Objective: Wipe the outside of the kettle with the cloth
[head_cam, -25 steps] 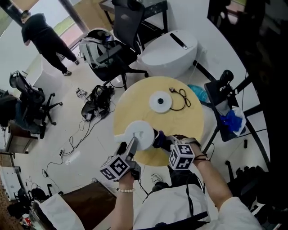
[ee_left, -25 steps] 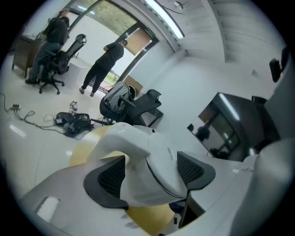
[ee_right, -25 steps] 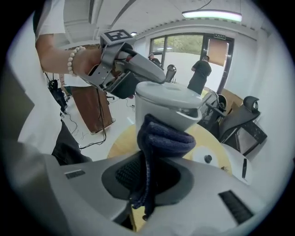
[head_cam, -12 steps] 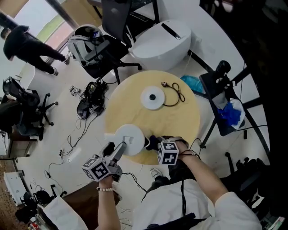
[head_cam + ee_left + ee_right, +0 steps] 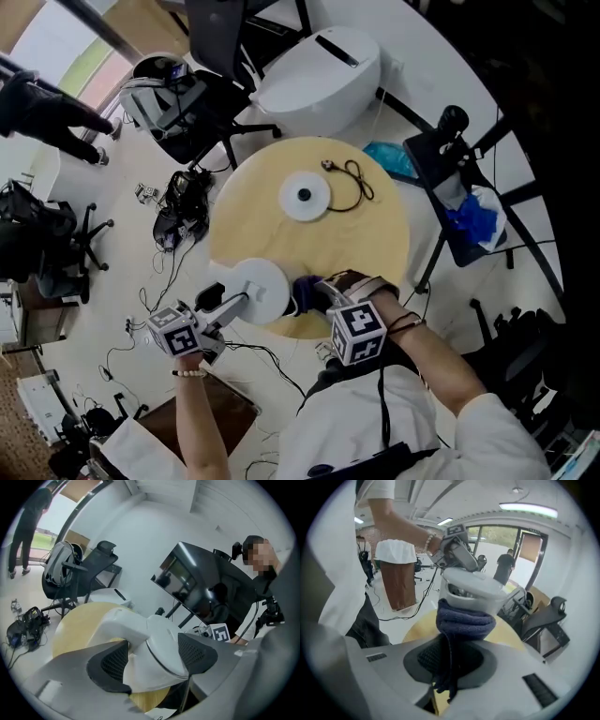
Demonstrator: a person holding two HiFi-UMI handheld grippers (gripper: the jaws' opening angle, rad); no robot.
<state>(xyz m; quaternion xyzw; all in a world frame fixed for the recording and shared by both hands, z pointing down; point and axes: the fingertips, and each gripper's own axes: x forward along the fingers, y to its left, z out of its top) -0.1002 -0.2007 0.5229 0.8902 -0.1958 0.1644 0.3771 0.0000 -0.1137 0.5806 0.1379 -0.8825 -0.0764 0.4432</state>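
The white kettle (image 5: 255,289) stands over the near edge of the round wooden table (image 5: 375,244). My left gripper (image 5: 230,305) comes at it from the lower left. In the left gripper view the gripper (image 5: 152,656) is shut on the kettle's (image 5: 122,620) white handle, with a black pad on each side. My right gripper (image 5: 319,298) is shut on a dark blue cloth (image 5: 305,292) at the kettle's right side. In the right gripper view the bunched cloth (image 5: 464,618) sticks out of the jaws (image 5: 450,660) and presses against the kettle's (image 5: 473,590) lower body.
The kettle's white round base (image 5: 305,198) and its dark cord (image 5: 354,178) lie at the table's far side. Office chairs (image 5: 202,89), a bag and cables (image 5: 178,220) crowd the floor to the left. A brown bin with a white liner (image 5: 396,571) stands by me.
My left gripper has swung out to the left and rolled while it stays on the handle. The right gripper's marker cube has drawn back toward me; the cloth stays at the kettle.
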